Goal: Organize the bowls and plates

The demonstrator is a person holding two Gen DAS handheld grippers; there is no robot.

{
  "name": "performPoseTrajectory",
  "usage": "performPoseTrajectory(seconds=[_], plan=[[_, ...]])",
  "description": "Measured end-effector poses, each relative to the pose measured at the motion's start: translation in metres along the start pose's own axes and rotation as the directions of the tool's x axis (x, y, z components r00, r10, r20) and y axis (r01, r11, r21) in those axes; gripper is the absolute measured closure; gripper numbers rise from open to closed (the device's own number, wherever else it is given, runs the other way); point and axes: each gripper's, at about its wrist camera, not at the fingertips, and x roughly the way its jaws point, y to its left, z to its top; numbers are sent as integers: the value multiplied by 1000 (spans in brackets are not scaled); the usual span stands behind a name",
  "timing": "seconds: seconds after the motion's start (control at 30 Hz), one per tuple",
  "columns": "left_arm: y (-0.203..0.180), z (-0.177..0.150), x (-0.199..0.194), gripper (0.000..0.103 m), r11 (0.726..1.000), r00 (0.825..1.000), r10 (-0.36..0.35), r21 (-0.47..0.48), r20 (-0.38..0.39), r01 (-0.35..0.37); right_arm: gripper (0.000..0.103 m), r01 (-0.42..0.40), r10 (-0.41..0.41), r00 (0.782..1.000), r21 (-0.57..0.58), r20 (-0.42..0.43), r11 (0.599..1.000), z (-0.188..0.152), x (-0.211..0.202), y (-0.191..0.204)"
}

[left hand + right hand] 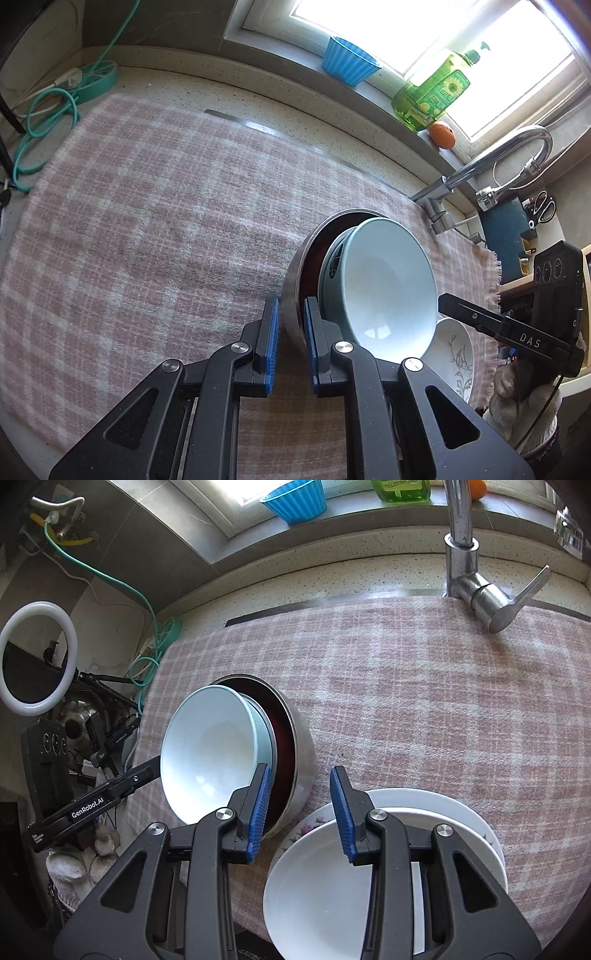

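Note:
A steel bowl (293, 280) stands on the pink checked cloth (147, 221) with a dark red bowl, a pale green bowl and a light blue-white bowl (388, 288) nested tilted inside it. My left gripper (291, 314) is closed on the steel bowl's near rim, one finger outside, one inside. In the right wrist view the same stack (210, 753) is left of my right gripper (301, 794), which is open and empty above the cloth. White plates (332, 886), one with a flower pattern, are stacked just below the right gripper.
A steel tap (469, 572) rises at the back edge of the cloth. A blue ribbed cup (347, 61), a green soap bottle (432, 92) and an orange (441, 134) sit on the window sill. A teal power strip and cable (55, 96) lie at the far left.

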Motion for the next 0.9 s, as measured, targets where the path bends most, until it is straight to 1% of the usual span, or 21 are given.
performPoseTrajectory(seconds=[0.07,0.17,0.23,0.3,0.43,0.47,0.5,0.53,0.6,0.9], plan=[[1,0,5,91,1000,1000,-11,-7,-11,11,68,0,0,1000,11,-7,1000,1,5,-2],[4,0,10,91,1000,999,-24,-18,-22,24,75,-13,14,1000,27,-20,1000,1,10,-6],[6,0,13,91,999,999,-34,-22,-31,33,77,-10,10,1000,27,-25,1000,1,12,-6],[6,0,16,91,999,999,-38,-24,-34,37,81,-11,12,999,27,-32,1000,1,14,-7],[7,1,20,91,999,998,-47,-27,-38,46,84,-17,18,999,27,-42,999,2,19,-5],[7,2,20,91,998,998,-50,-29,-38,49,86,-20,21,999,25,-47,999,2,20,-4],[7,3,21,92,998,998,-53,-28,-39,52,89,-25,26,998,22,-53,999,2,22,-3],[6,3,21,94,998,998,-54,-24,-40,53,90,-27,28,998,17,-58,999,2,22,-1],[5,4,21,96,999,998,-50,-13,-40,50,90,-10,10,999,0,-52,1000,2,23,3],[-2,5,20,96,999,999,-16,34,-28,17,90,6,-7,999,-17,-47,1000,2,20,8]])
